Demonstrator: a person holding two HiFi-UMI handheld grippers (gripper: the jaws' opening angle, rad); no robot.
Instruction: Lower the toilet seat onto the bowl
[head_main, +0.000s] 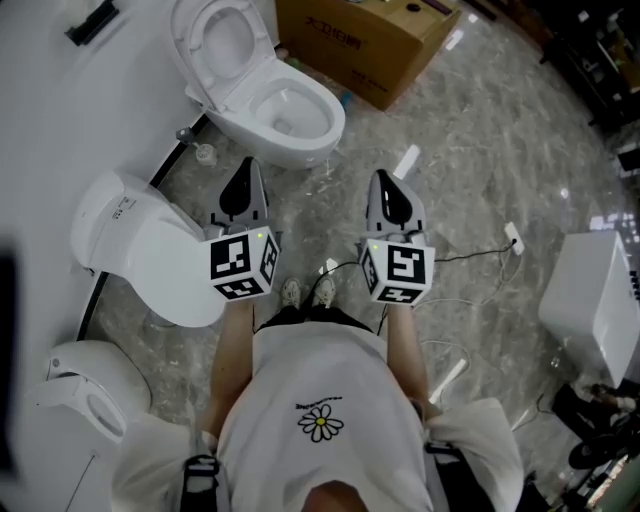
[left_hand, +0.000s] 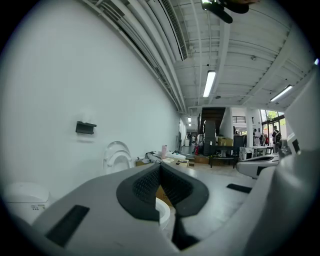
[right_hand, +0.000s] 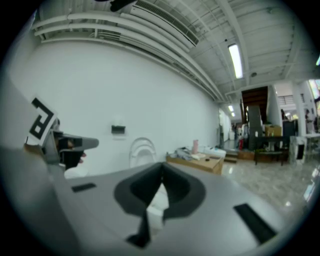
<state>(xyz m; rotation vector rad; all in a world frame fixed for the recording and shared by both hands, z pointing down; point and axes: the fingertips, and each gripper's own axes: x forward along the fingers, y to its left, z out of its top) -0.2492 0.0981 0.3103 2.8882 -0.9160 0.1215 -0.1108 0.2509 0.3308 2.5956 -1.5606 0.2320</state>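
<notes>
In the left gripper view, the jaws of the left gripper (left_hand: 160, 172) were pressed together, the dark ribbed pads meeting along 1 seam with nothing pinched between them. In the right gripper view, the jaws of the right gripper (right_hand: 162, 172) were likewise closed flat on each other and held nothing.

In the head view both grippers sat side by side at mid-frame, a gap of floor (head_main: 480, 150) between them, each pointing toward the top of the frame and nearly level. Their marker cubes, the left one (head_main: 243, 262) and the right one (head_main: 397, 270), faced the camera just above the person's white shirt (head_main: 320, 420).

The toilet seat (head_main: 225, 40) stood raised at the upper centre of the frame, leaning back against the wall, clear of the open bowl (head_main: 290, 110) below it. Both grippers were well apart from it, lower in the frame.

A cardboard box (head_main: 365, 40) lay just right of that toilet at the top edge. A second toilet (head_main: 140, 240) with its lid down sat at mid-left, just beside the left gripper, and a third toilet (head_main: 85, 395) showed at the lower left. A black wall fitting (head_main: 92, 22) hung at the upper left. A white cabinet (head_main: 590, 300) stood at the right edge, with a thin cable (head_main: 470, 255) running across the marbled floor toward it.
</notes>
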